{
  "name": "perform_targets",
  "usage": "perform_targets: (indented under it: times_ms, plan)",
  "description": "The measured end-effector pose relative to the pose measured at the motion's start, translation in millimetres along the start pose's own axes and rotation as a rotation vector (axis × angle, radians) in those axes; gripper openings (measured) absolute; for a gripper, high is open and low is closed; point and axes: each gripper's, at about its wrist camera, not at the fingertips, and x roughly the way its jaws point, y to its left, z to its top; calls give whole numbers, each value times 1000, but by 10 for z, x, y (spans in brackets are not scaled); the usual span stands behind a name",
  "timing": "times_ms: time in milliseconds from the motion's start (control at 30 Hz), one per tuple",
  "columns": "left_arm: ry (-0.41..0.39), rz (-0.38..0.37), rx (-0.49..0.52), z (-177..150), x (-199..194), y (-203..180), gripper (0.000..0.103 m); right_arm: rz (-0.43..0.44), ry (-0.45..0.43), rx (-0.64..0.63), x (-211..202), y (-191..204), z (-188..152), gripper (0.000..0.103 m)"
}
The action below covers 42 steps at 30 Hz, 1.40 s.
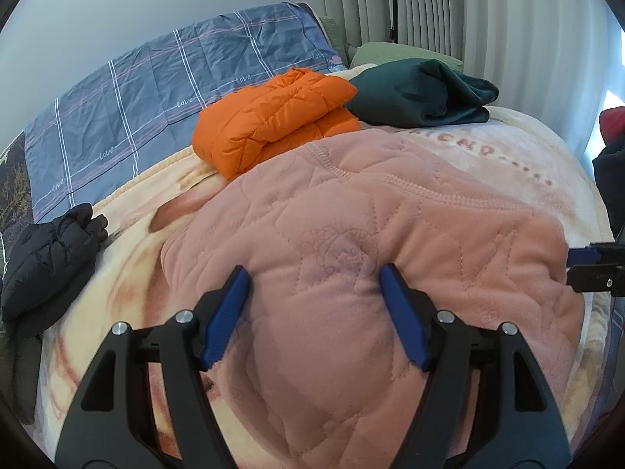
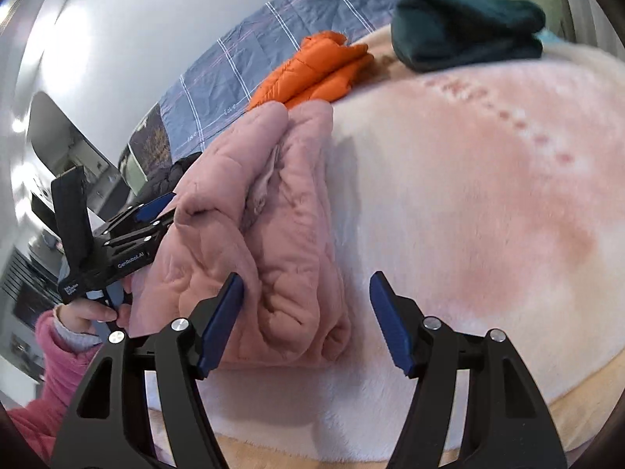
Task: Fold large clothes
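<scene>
The folded pink quilted garment point(image 1: 351, 258) lies on the bed's blanket point(image 2: 488, 195), directly under the released left tongs point(image 1: 314, 285) and just left of the released right tongs point(image 2: 306, 293).

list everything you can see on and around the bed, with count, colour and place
quilted garment: 1, pink, folded on the blanket, nearest the cameras
puffer jacket: 1, orange, folded, behind the pink one
folded garment: 1, dark green, right of the orange jacket
padded jacket: 1, black, left edge of the bed
blanket: 1, cream and pink, covering the bed
quilt: 1, blue-grey check, along the wall
curtains: grey, far right
left tool: open, over the pink garment
right tool: open, at its right edge
hand: 1, pink sleeve, holding the left tool
</scene>
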Motion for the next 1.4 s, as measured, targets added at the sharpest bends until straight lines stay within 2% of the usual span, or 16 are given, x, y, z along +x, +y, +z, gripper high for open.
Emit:
perform_targets:
  times_ms: [133,300,467,767,900,1100,1233,1300,1400]
  plan:
    - [-5,-4,-5,-4,-9,0,72,19,25,24,61,-30,4,75]
    - [-6,-8,-8,-1,-17,-4,72,141,88,126,226,-145,-28,77]
    - [-7,-10,-8,-10,-23,1,72,194,117,198,380,-212,-45,85]
    - [-13,-18,-17,-23,-27,-4,72,181,115,182,483,-112,-26,92]
    - [-13,-22,-24,-29,-23,-10,72,198,124,201,436,-64,-3,92]
    - [-12,-26,-30,-23,-18,-8,72,182,119,154,339,75,39,92]
    - [-8,-27,-32,-12,-2,-40,72,209,149,206,531,-3,121,92]
    - [-6,-23,-32,-9,4,-45,72,226,164,213,653,-23,152,99]
    - [-7,-27,-37,-12,7,-53,72,205,152,181,694,59,176,102]
